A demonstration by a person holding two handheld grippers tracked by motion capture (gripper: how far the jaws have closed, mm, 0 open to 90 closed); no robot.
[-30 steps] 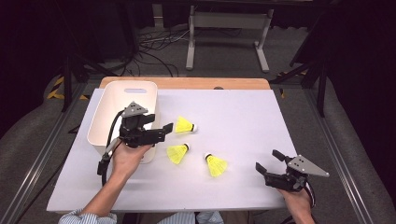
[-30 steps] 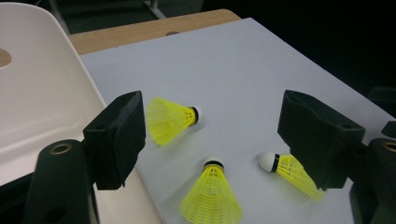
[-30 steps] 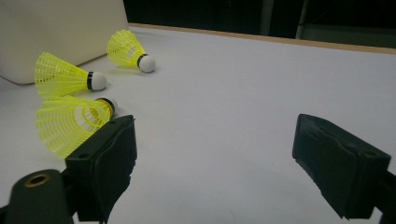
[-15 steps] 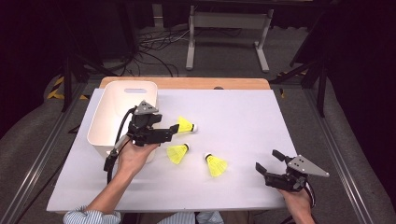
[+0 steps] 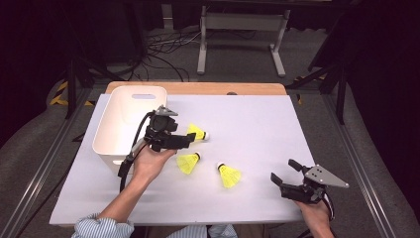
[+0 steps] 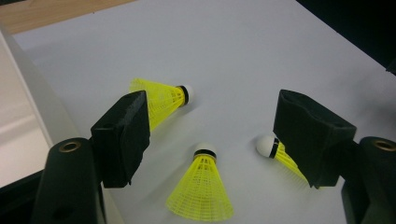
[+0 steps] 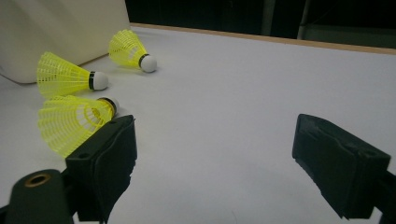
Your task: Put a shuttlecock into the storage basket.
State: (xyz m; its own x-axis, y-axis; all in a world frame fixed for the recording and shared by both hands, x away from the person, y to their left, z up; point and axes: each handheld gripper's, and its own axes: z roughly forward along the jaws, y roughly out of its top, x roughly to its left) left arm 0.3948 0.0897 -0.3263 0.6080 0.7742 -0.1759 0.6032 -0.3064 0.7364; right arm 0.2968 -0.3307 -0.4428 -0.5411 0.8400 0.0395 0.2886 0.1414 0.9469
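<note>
- The left gripper [image 5: 190, 140] hovers over the white table [image 5: 257, 124], its jaws spread wide with nothing between the pads.
- Just beyond its tips lies one yellow shuttlecock [image 5: 197, 132], white cork pointing away from the white bin [image 5: 130, 124].
- A second shuttlecock [image 5: 188, 162] lies just below the jaws, near the holding hand [image 5: 151, 161].
- A third shuttlecock [image 5: 229, 175] rests farther right, apart from the other two.
- The bin stands just beside the left gripper.
- The right gripper [image 5: 283, 172] sits near the table's front right, jaws wide apart and holding nothing, well apart from the shuttlecocks.
</note>
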